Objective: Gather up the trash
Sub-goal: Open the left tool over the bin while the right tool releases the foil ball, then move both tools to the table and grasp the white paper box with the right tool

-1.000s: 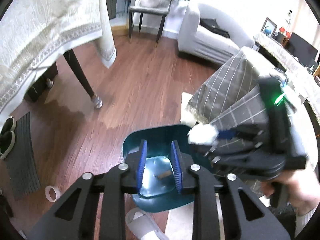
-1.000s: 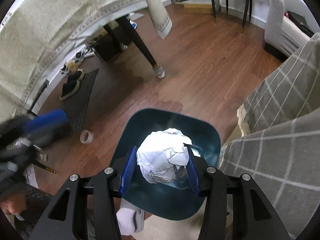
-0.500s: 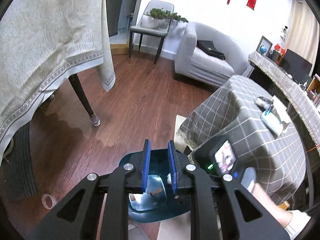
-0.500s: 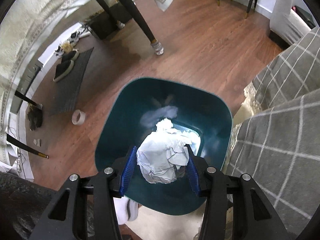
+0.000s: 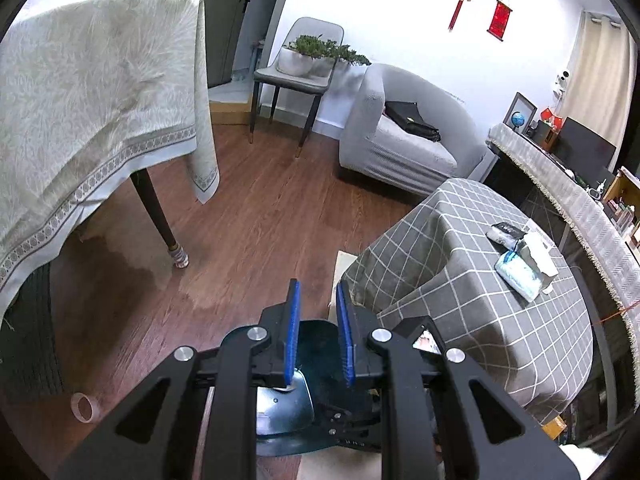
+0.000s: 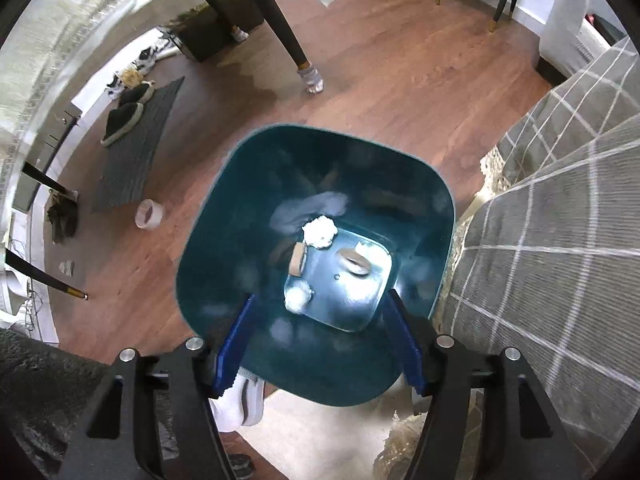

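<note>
A dark teal trash bin (image 6: 224,248) stands on the wood floor. At its bottom lie a crumpled white paper ball (image 6: 319,231), a smaller white wad (image 6: 298,299) and a tan cardboard ring (image 6: 298,258). My right gripper (image 6: 320,338) hangs open and empty right over the bin's mouth. My left gripper (image 5: 318,334) is higher and above the bin (image 5: 316,340), its blue pads (image 5: 294,336) a narrow gap apart with nothing between them. The right gripper's body shows just below it.
A tape roll (image 6: 149,213) lies on the floor left of the bin. A grey checked tablecloth table (image 5: 472,280) with a tissue pack (image 5: 520,272) stands right. A cloth-covered table leg (image 5: 160,224), floor mat with slippers (image 6: 124,118), grey sofa (image 5: 400,140) and chair are beyond.
My right gripper opened and the paper ball dropped into the bin. My left gripper rose and tilted up, showing more of the room.
</note>
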Available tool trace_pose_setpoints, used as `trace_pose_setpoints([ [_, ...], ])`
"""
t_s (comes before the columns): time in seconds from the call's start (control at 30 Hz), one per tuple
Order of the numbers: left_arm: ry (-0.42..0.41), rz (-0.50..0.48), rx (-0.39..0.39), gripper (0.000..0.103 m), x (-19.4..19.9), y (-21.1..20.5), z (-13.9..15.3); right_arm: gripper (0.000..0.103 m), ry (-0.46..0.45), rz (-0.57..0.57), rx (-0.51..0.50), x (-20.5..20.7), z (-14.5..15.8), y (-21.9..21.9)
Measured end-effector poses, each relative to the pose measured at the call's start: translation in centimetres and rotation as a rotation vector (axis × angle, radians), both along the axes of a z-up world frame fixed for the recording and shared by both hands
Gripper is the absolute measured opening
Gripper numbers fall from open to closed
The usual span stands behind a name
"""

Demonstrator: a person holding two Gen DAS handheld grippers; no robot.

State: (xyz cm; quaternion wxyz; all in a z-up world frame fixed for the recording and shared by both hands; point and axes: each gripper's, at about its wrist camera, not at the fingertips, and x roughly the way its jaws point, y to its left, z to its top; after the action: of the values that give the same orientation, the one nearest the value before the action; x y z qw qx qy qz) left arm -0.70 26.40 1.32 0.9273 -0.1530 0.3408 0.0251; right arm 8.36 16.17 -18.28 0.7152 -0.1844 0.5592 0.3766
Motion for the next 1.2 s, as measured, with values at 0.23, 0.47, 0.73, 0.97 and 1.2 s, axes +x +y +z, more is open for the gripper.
trace_pose_setpoints([
  [0.23,-0.029,0.013,0.0,0.019,0.2,-1.0,1.3,0.059,-0.091,0.05,0.126,-1.2,6.0,-0.9],
  [0.47,-0.062,0.033,0.007,0.019,0.4,-1.8,2.5,0.05,-0.205,0.046,0.233,-1.5,12.0,-3.7],
  [0.73,-0.055,0.016,0.037,0.019,1.4,-3.8,2.4,0.048,-0.31,-0.025,0.317,-0.7,17.1,-8.7],
  [0.97,-0.045,-0.041,0.04,0.019,2.8,-6.9,1.8,0.048,-0.368,-0.11,0.364,0.4,19.2,-13.0],
  [1.2,-0.019,-0.098,0.046,0.02,4.5,-10.5,0.6,0.048,-0.419,-0.206,0.402,1.5,20.7,-18.3],
])
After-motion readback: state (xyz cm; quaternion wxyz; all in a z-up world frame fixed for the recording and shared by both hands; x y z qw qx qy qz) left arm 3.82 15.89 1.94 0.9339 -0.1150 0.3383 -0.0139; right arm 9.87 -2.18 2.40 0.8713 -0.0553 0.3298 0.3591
